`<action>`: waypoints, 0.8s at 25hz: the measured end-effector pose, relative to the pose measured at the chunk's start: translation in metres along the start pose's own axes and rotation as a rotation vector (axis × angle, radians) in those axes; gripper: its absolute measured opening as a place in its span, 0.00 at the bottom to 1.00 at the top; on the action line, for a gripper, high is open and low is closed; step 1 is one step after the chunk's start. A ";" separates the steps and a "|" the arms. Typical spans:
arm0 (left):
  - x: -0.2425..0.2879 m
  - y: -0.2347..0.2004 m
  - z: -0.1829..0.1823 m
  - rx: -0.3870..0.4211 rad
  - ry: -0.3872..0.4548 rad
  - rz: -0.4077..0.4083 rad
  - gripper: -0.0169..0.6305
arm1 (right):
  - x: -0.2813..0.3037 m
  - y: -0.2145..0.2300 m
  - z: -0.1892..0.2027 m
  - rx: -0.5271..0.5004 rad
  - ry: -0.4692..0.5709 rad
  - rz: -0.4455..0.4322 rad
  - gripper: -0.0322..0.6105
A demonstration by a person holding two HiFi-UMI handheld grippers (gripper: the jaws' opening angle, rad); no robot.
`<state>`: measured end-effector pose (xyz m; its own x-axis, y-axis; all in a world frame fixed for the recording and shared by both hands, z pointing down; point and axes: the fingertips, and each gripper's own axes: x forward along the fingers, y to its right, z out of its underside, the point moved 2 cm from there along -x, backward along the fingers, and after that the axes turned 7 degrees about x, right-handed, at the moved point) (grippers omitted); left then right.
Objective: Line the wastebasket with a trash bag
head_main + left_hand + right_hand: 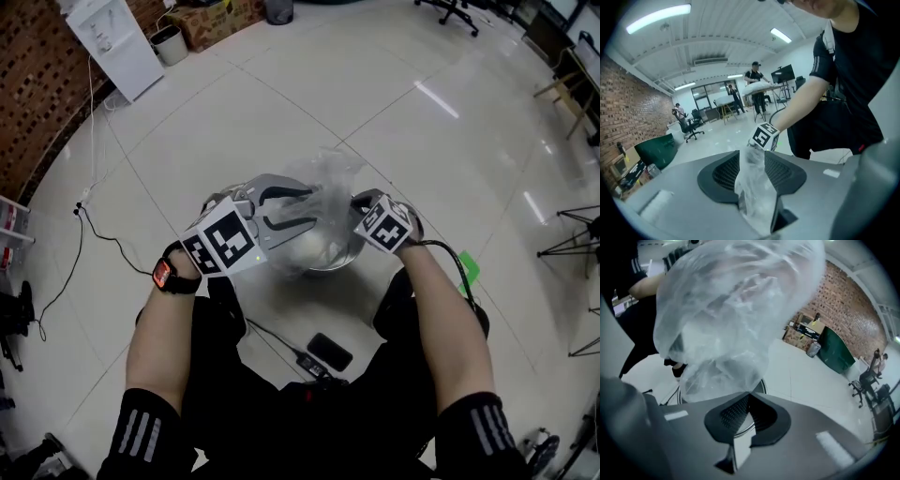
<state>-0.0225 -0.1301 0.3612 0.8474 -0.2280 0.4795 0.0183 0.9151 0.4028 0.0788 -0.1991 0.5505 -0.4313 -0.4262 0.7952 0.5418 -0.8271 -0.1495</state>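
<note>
A clear trash bag (323,178) billows over a round metal wastebasket (330,265) on the floor in front of my knees. My left gripper (309,208) reaches in from the left with its jaws apart; a strand of the bag (752,187) runs loosely through the gap of my left gripper (752,157). My right gripper (358,204) comes in from the right. In the right gripper view the right gripper (749,394) is shut on the bag's edge, and the bag (731,310) balloons above the wastebasket's rim (762,386). The right gripper's marker cube (764,136) shows in the left gripper view.
A black cable (94,234) trails over the white tiled floor on the left. A dark flat device (329,352) lies between my knees and a green item (468,268) by my right arm. A white cabinet (117,42), a small bin (170,43) and a cardboard box (211,21) stand far back.
</note>
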 end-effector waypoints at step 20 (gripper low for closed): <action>0.045 0.019 0.150 -0.071 -0.543 0.173 0.30 | 0.083 -0.048 0.032 -0.299 -0.217 -0.085 0.08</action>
<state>-0.0634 -0.1730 0.5074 0.4471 -0.1944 0.8731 -0.0448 0.9700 0.2389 0.0406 -0.1832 0.6421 -0.2849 -0.2905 0.9135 0.2625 -0.9402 -0.2171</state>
